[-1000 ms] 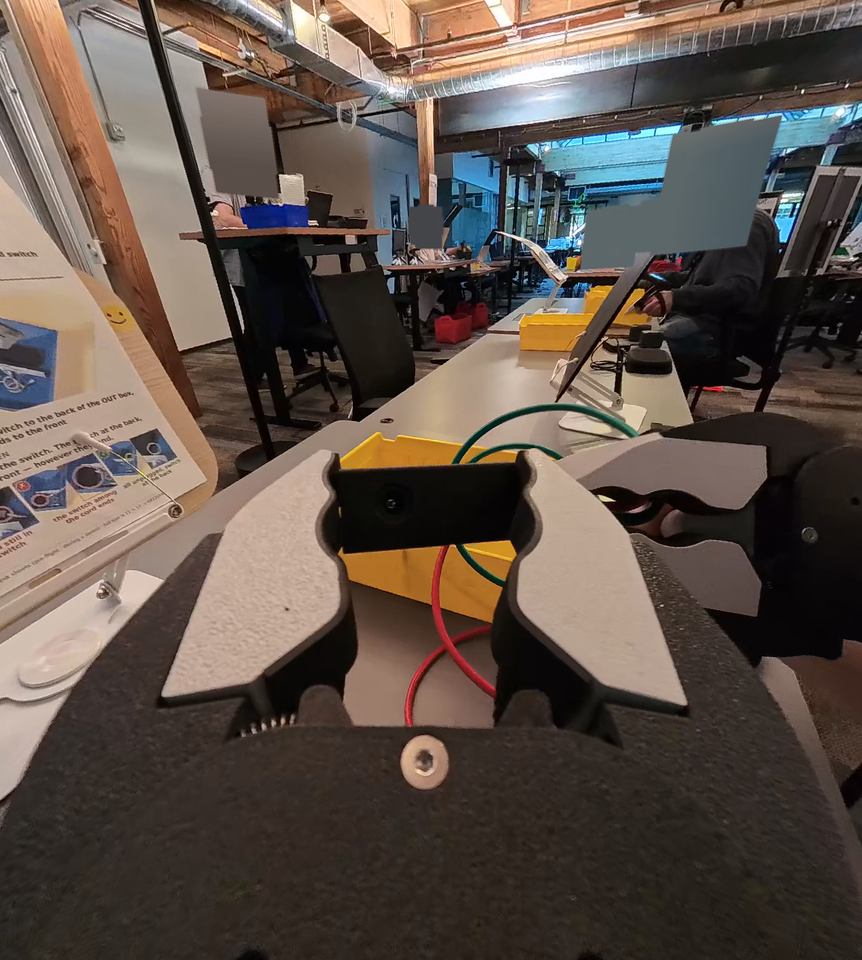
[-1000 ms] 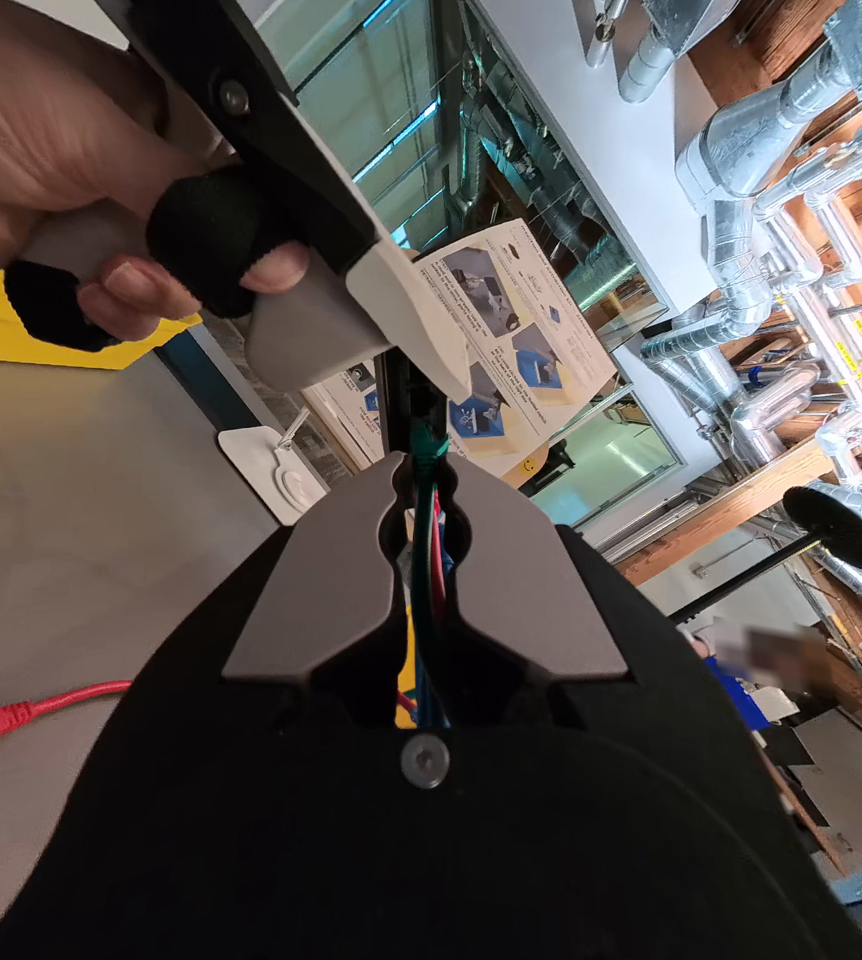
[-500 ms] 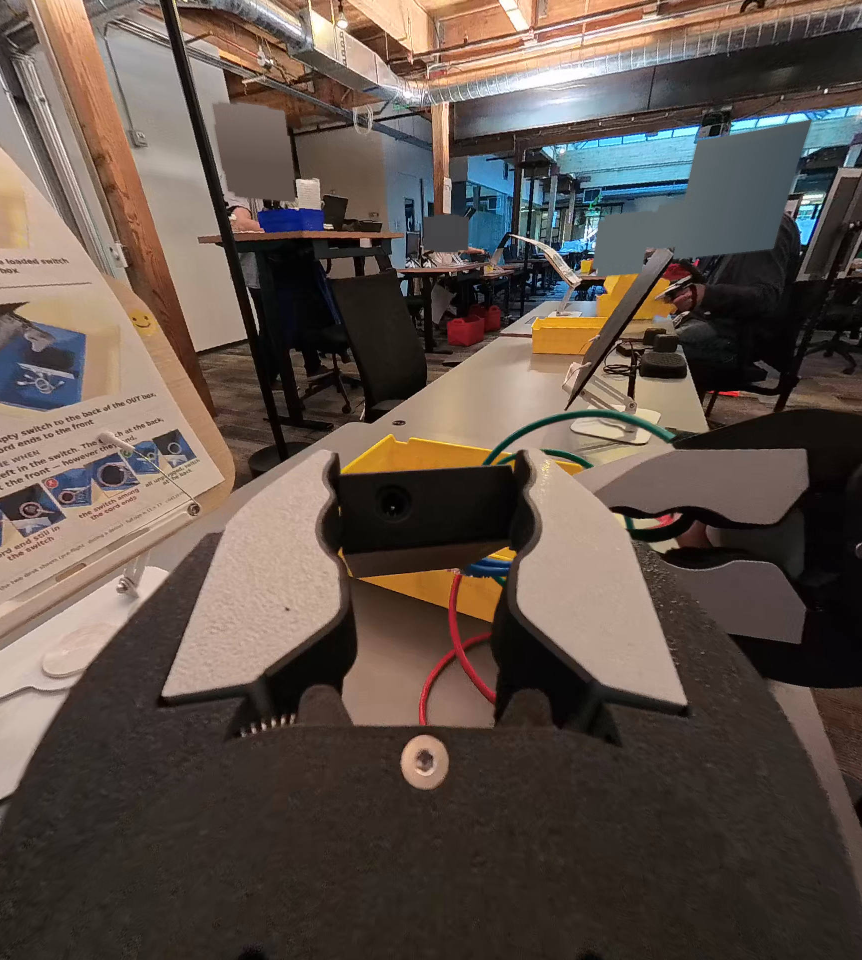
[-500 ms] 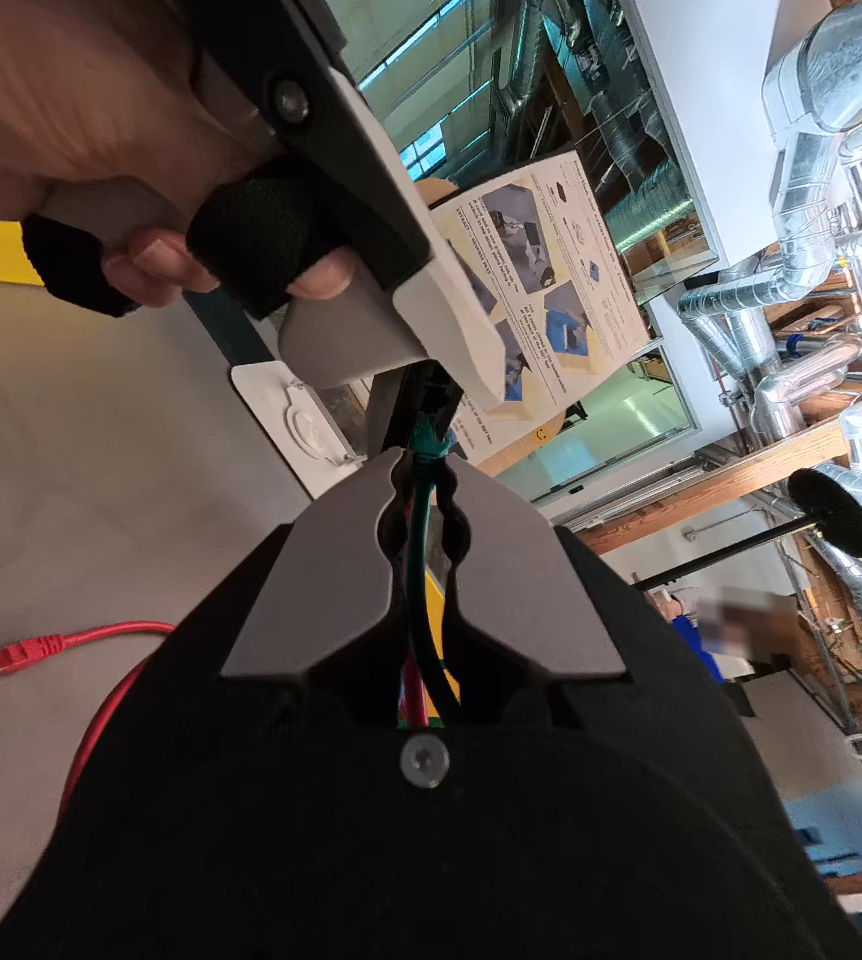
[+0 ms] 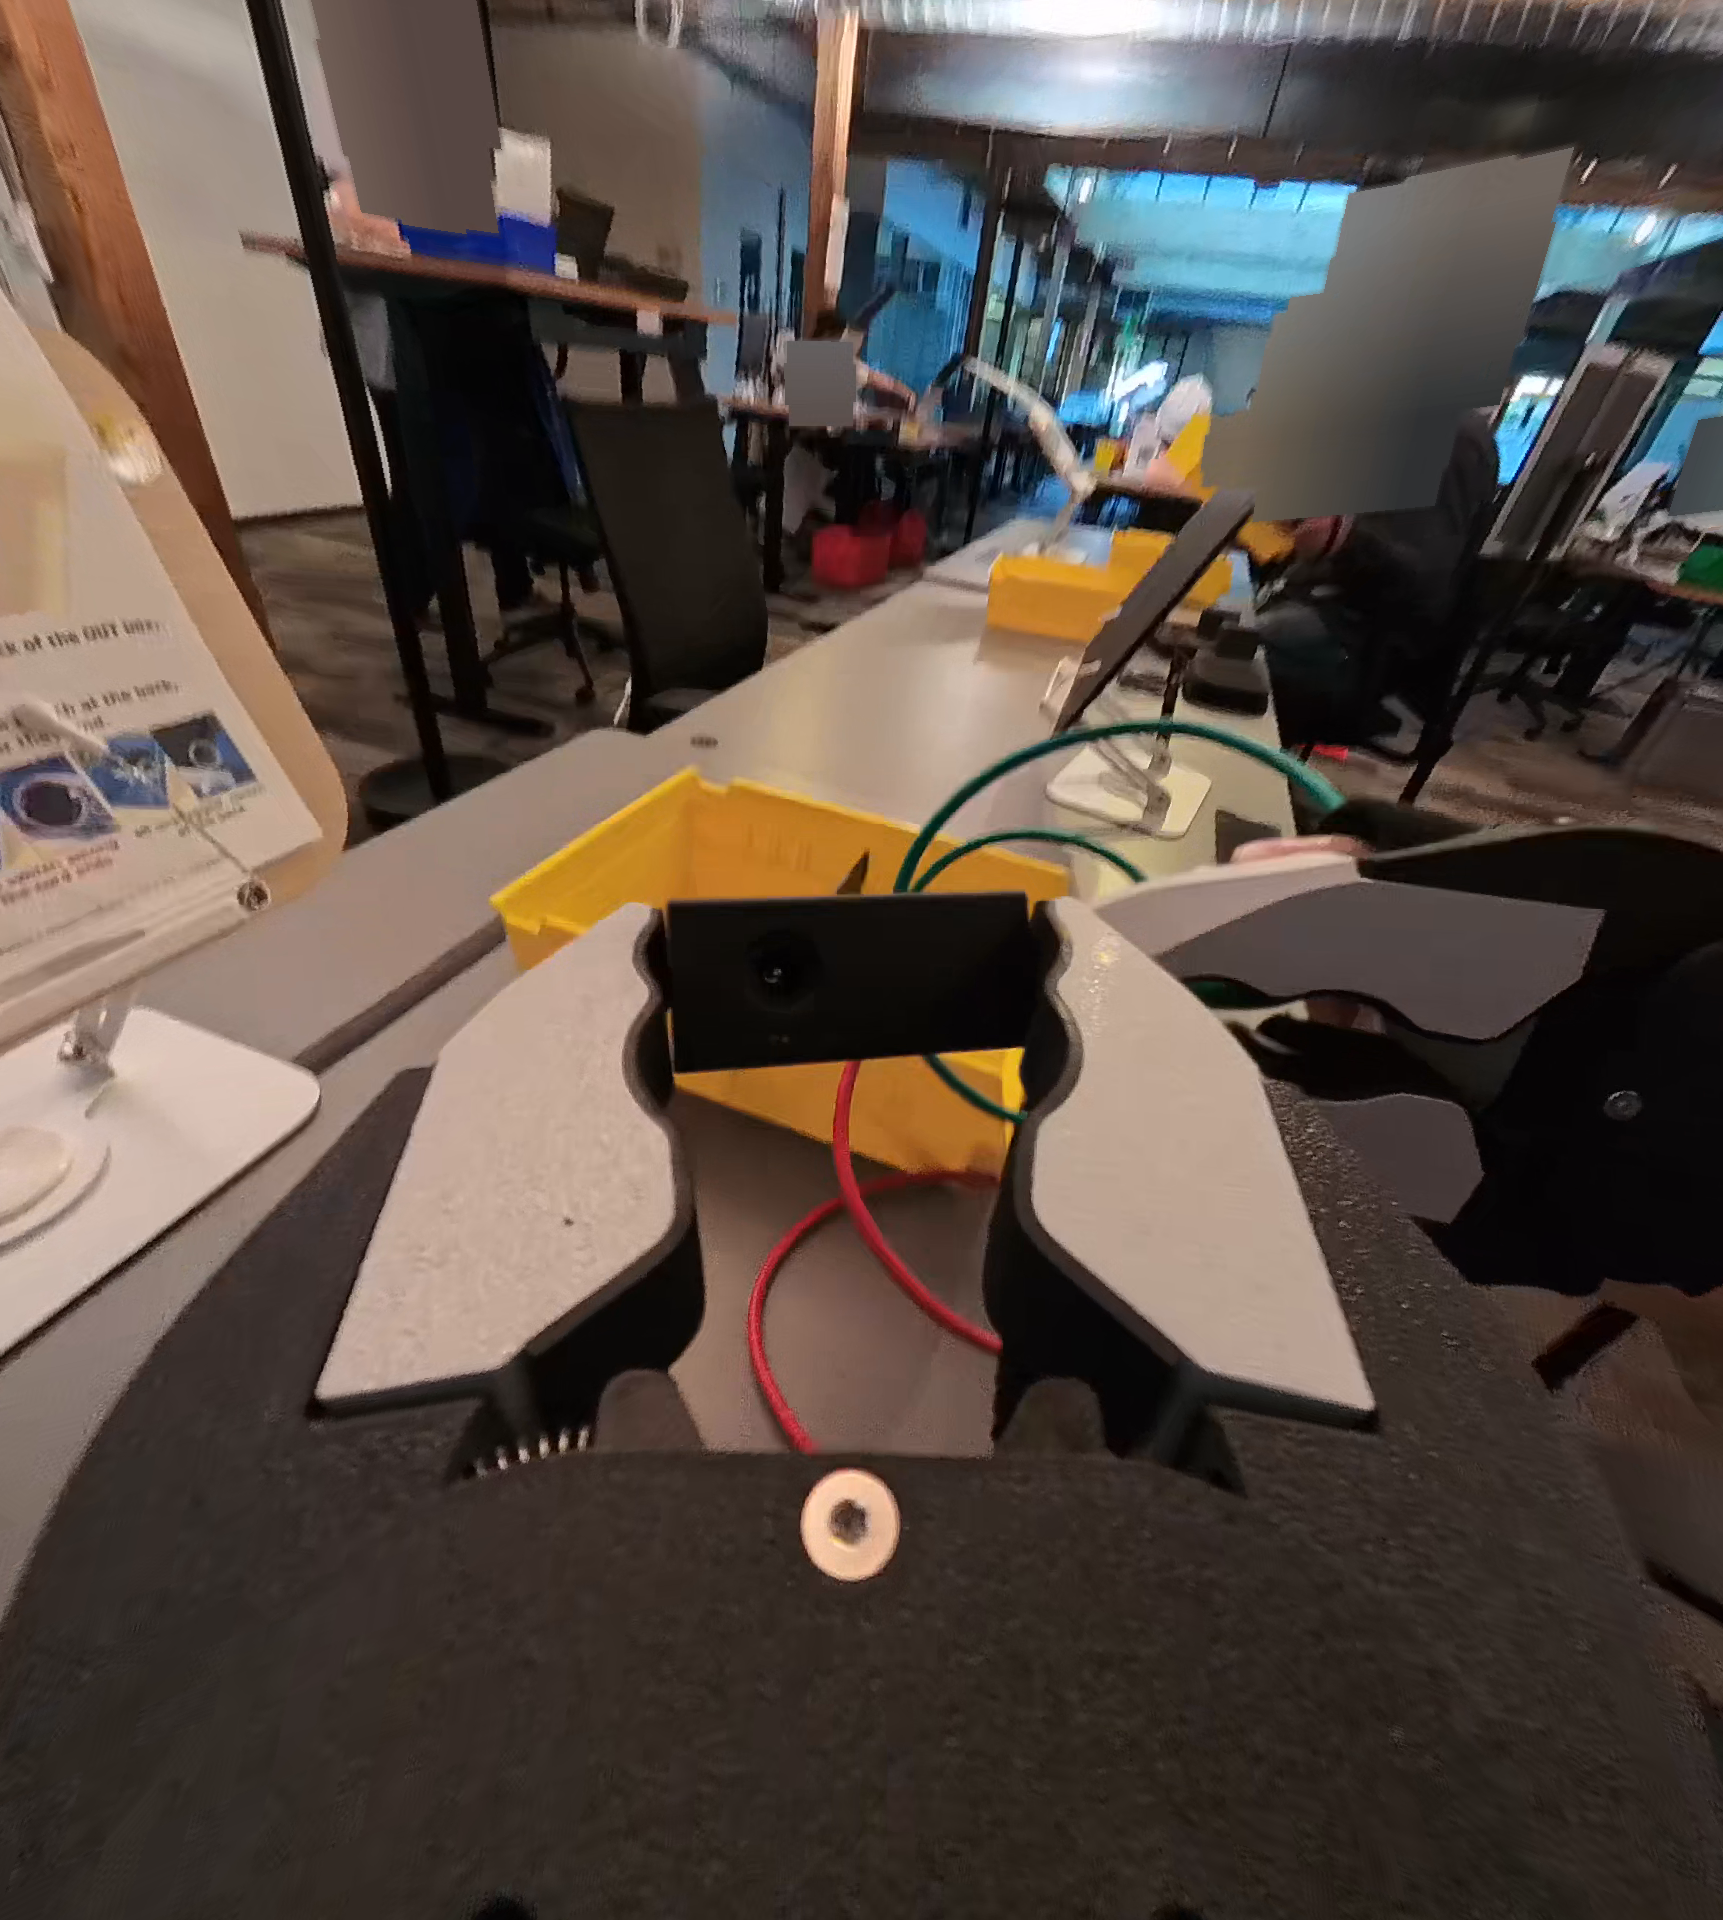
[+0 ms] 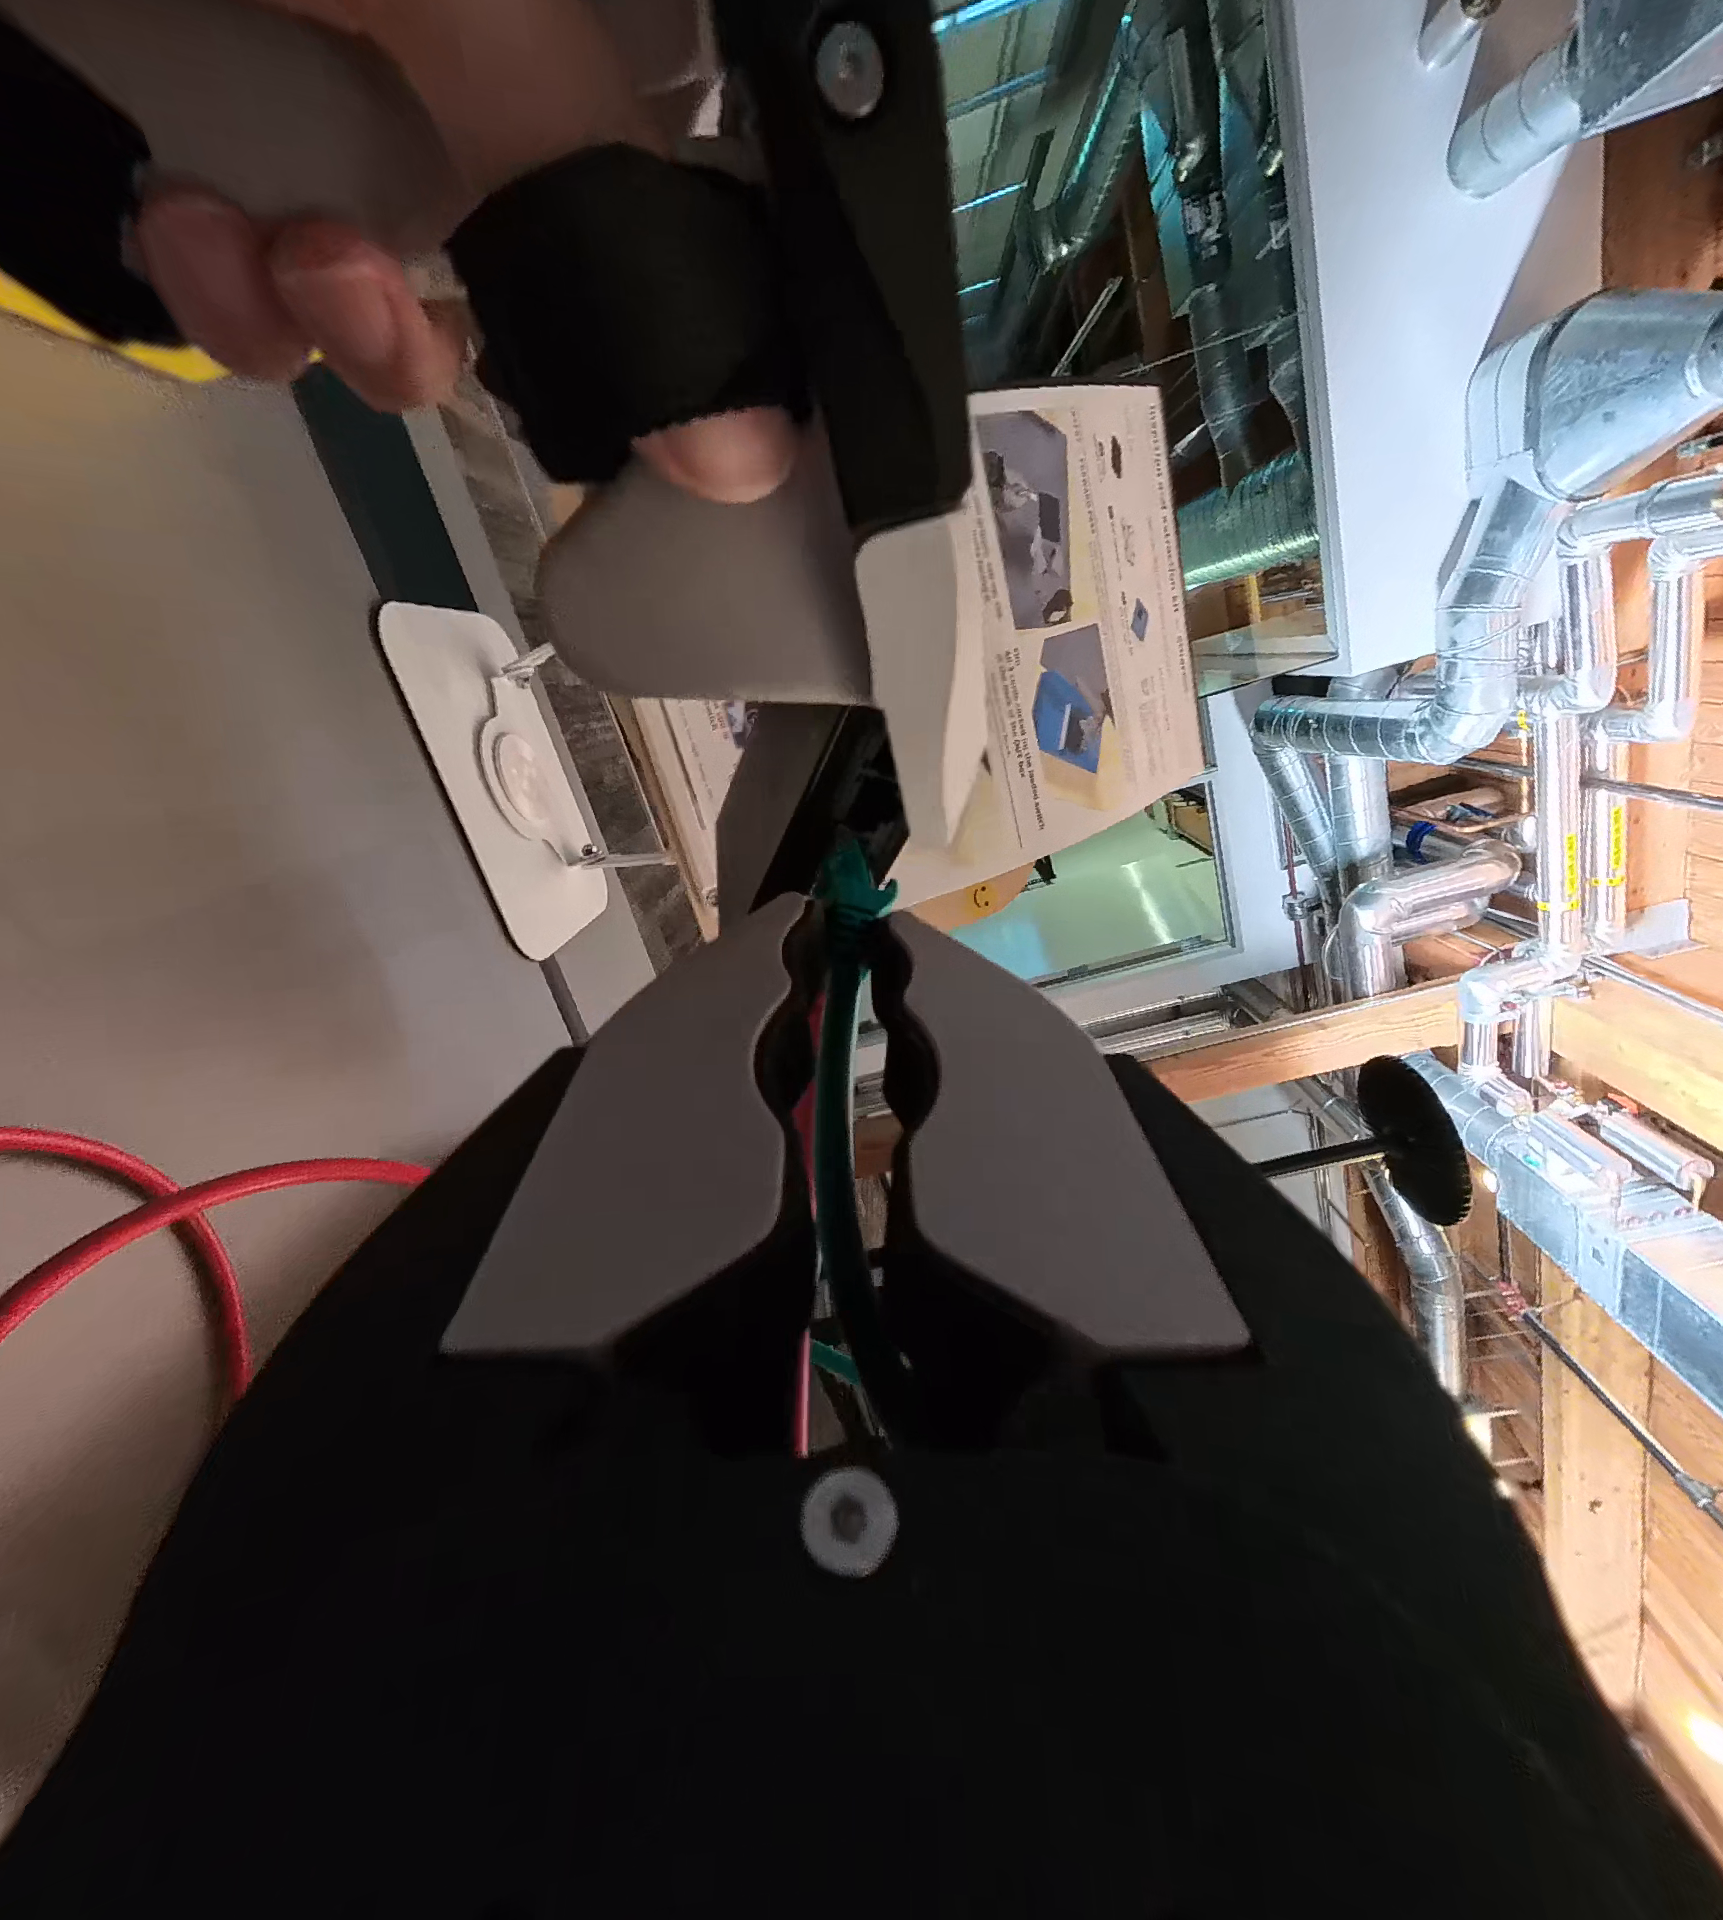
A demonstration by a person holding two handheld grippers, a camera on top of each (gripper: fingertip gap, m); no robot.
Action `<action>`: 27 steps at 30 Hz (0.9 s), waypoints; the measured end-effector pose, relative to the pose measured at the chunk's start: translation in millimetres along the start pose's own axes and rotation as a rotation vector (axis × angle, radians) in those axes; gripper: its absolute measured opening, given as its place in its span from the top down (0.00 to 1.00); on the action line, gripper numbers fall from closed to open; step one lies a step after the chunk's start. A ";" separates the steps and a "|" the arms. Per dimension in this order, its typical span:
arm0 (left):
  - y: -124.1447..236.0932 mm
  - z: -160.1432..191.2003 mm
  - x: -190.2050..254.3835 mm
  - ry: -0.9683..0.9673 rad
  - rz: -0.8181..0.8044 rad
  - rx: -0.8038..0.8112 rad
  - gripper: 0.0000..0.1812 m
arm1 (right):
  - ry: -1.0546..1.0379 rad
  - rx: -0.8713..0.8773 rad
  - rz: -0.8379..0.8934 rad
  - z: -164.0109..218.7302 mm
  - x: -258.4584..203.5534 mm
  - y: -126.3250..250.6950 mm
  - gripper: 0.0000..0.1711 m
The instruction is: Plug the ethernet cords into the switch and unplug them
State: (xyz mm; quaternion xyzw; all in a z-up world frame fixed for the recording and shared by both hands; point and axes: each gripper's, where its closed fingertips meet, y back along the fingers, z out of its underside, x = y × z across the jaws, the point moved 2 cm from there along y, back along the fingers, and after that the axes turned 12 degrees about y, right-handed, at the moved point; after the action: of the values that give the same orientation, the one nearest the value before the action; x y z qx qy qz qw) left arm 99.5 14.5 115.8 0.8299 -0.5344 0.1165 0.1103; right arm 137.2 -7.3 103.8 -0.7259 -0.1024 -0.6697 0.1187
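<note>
In the left wrist view a black switch (image 5: 846,977) is clamped between the tips of the left gripper (image 5: 849,982), at the centre of the frame, its flat end with a round socket turned toward the camera. The jaws are set narrow, closed against the two ends of the box. Below it a red ethernet cord (image 5: 841,1226) is looped on the grey table (image 5: 867,686), and behind it a yellow bin (image 5: 732,842) is seen at mid-frame. A green ethernet cord (image 5: 1096,743) is arched above the bin toward the right gripper (image 5: 1241,971), which enters from the right edge.

In the right wrist view the right gripper (image 6: 844,940) is closed on the green ethernet cord (image 6: 849,1091) just behind its plug (image 6: 855,883), at the centre of the frame. The plug is held against the port face of the switch (image 6: 795,800); whether it is fully seated cannot be told. Above the switch, the left gripper's grey fingers (image 6: 722,603) and the person's left hand (image 6: 337,270) are seen in the upper left. The red ethernet cord (image 6: 161,1195) is curved over the table (image 6: 161,831) at the left edge. An instruction sheet on a white stand (image 6: 514,769) is placed beyond the switch, and silver ducts (image 6: 1563,436) fill the right side.
</note>
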 end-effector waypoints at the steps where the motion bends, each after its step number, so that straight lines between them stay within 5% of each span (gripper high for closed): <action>1: -0.7 3.8 -1.9 -0.004 -0.009 -0.032 0.64 | 0.016 0.001 -0.007 0.5 -2.6 -0.6 0.95; 27: -11.8 15.5 -16.8 0.086 0.041 -0.061 0.64 | -0.011 0.003 -0.159 10.2 -9.0 -8.7 0.95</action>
State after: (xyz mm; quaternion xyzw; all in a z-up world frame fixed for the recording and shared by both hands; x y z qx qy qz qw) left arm 104.7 29.0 95.2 0.8092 -0.5494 0.1381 0.1560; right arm 143.4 4.2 94.3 -0.7190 -0.1612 -0.6728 0.0659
